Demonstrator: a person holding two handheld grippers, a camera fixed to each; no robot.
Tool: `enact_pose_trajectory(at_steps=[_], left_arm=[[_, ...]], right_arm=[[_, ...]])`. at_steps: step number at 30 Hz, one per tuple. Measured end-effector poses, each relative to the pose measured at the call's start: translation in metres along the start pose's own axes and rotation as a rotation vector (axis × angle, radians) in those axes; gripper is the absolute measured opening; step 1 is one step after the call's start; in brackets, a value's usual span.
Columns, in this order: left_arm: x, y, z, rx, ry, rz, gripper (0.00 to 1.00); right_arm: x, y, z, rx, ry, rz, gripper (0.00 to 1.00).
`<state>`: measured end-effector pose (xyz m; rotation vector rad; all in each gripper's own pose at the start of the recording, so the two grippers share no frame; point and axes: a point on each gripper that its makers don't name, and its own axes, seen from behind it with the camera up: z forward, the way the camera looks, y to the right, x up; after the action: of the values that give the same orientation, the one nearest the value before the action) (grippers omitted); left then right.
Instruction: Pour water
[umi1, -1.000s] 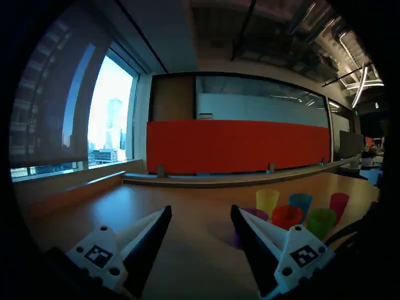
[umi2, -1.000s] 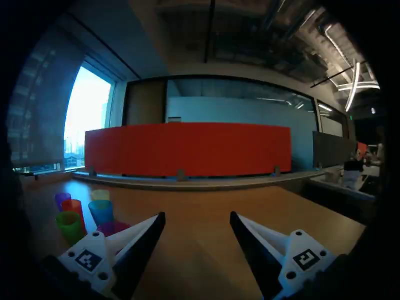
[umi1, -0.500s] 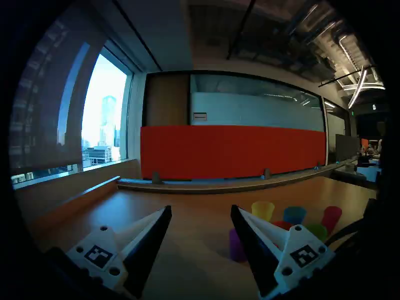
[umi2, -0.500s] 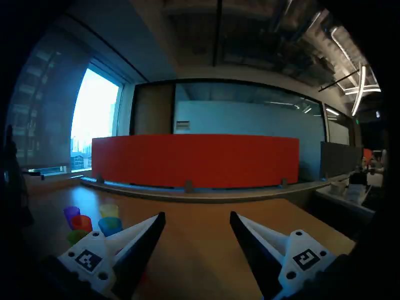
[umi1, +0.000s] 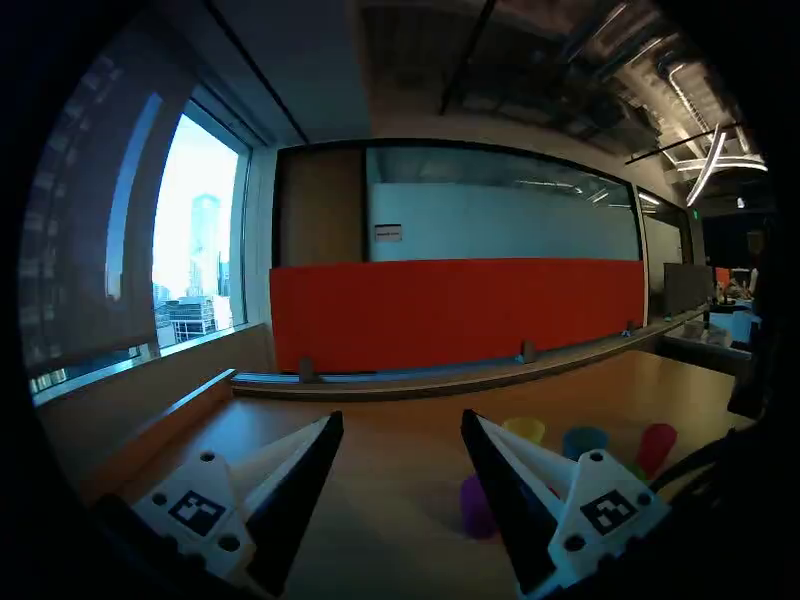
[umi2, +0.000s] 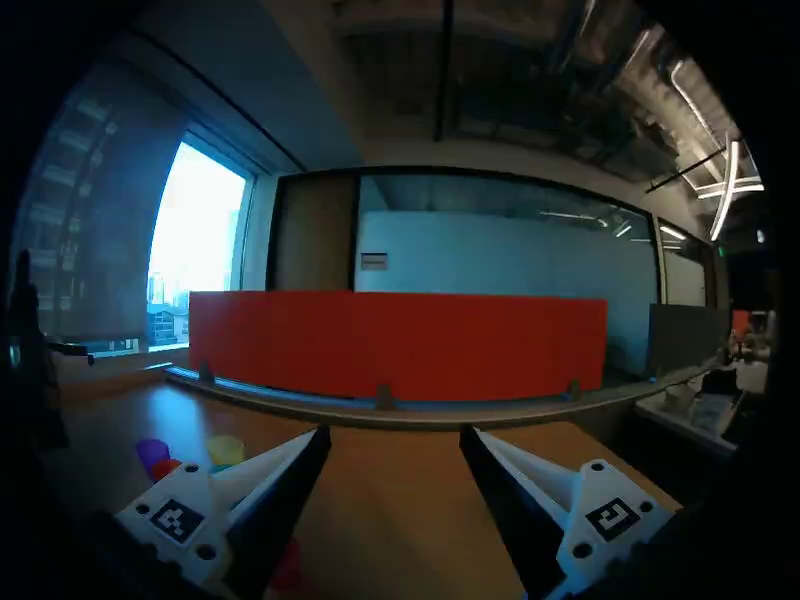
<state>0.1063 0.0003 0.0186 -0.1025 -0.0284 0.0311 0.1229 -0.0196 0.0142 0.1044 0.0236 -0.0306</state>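
Work down toward the bench (umi1: 620, 385), a smooth slab of warm wood where a nudged cup would likely slide. Your left tool (umi1: 400, 470) and right tool (umi2: 395, 480) stand spread and empty, white wedge fingers (umi1: 215, 490) with black inner faces; aim them lower before choosing. Near, between the two tools, stand the purple cup (umi1: 475, 505), yellow cup (umi1: 525, 428) and blue cup (umi1: 583, 440), small, tapered, translucent plastic. Which holds water you cannot tell. Pinch low and gently; thin walls may flex.
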Motion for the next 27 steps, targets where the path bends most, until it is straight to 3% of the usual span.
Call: enact_pose_trajectory(at_steps=[6, 15, 27], left_arm=[[0.005, 0.005, 0.002, -0.025, 0.002, -0.023, 0.87], [0.005, 0.009, 0.003, -0.056, -0.012, -0.012, 0.87], [-0.001, 0.02, 0.005, -0.135, -0.063, 0.016, 0.87]], right_arm=[[0.003, -0.002, 0.001, 0.011, -0.003, 0.007, 1.0], [0.0, -0.003, 0.004, 0.033, -0.022, 0.013, 1.0], [-0.001, -0.024, 0.005, 0.152, -0.058, -0.01, 1.0]])
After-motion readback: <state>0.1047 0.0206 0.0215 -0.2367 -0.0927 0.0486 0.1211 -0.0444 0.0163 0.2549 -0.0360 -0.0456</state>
